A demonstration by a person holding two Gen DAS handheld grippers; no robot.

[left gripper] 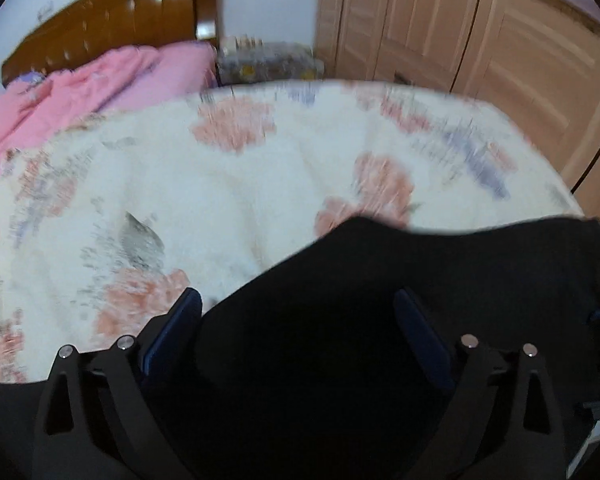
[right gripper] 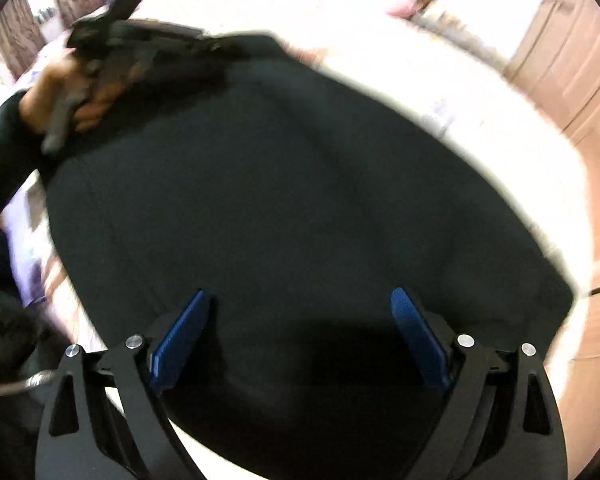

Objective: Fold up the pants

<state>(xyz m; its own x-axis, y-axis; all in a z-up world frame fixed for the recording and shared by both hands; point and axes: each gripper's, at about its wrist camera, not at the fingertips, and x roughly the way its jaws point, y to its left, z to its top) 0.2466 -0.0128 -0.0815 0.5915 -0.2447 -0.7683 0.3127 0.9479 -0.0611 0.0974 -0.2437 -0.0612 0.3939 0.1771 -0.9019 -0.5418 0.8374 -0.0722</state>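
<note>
Black pants (right gripper: 300, 200) lie spread on the floral bed (left gripper: 220, 184), their dark cloth filling the space under and ahead of the right gripper (right gripper: 300, 340), which points steeply down with jaws wide and gripping nothing. Beyond those jaws, up to the left, a bare hand (right gripper: 66, 96) clasps the left gripper (left gripper: 298, 336), tilted downward over the pants' edge, its jaws likewise wide, empty.

Pants (right gripper: 300, 200) lying spread on the bed (left gripper: 240, 184), quilt (left gripper: 92, 80) lying bunched at the far left against the headboard (left gripper: 112, 20), wardrobe (left gripper: 480, 28) standing beyond the bed's far right, nightstand clutter (left gripper: 268, 60) sitting between them.
</note>
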